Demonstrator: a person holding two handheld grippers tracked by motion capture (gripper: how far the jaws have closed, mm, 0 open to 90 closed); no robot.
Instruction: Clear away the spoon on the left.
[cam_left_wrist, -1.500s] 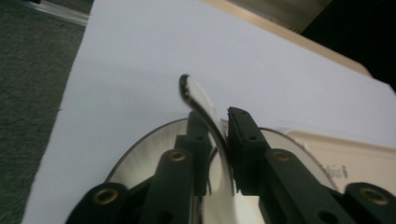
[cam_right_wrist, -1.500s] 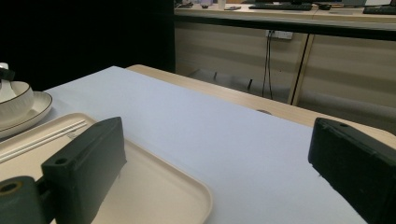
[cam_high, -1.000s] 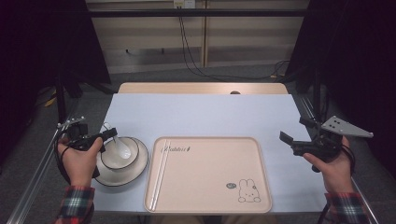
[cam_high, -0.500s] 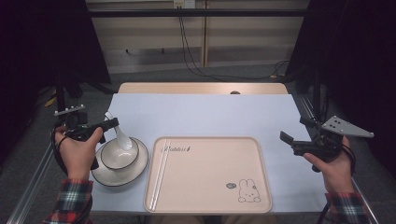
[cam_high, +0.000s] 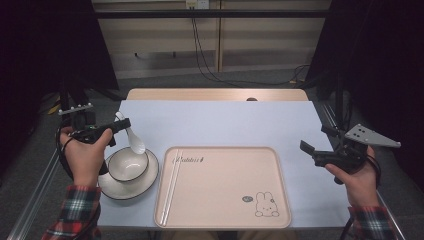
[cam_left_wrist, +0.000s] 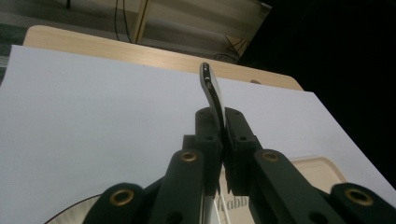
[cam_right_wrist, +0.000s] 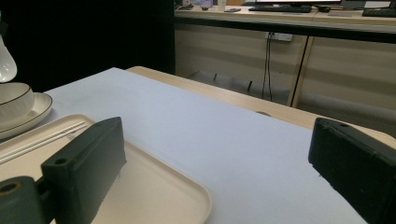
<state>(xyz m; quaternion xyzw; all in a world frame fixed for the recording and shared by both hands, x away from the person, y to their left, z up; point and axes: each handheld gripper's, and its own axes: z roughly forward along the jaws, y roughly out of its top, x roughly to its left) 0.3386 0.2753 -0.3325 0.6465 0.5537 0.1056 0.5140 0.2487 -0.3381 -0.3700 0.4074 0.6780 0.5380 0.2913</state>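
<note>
step: spoon lift-out, judged mid-transfer
left gripper (cam_high: 121, 124): jaws clamped on the white soup spoon (cam_high: 131, 137) handle, spoon bowl hanging over the far rim of the bowl (cam_high: 128, 164)
bowl: on saucer (cam_high: 145, 183), table's near-left corner
right gripper (cam_high: 314, 148): jaws wide, nothing held, right edge
next: likely carry spoon to tray (cam_high: 225, 186) beside chopsticks (cam_high: 170, 185); needs level set-down

1. Even overhead light keeps the pale table (cam_high: 225, 120) bright, while its surroundings fall into near-black.
2. Shadows under the tray (cam_high: 222, 187) are soft and faint.
3. Both gripper views look softer, their nearest jaws blurred.
</note>
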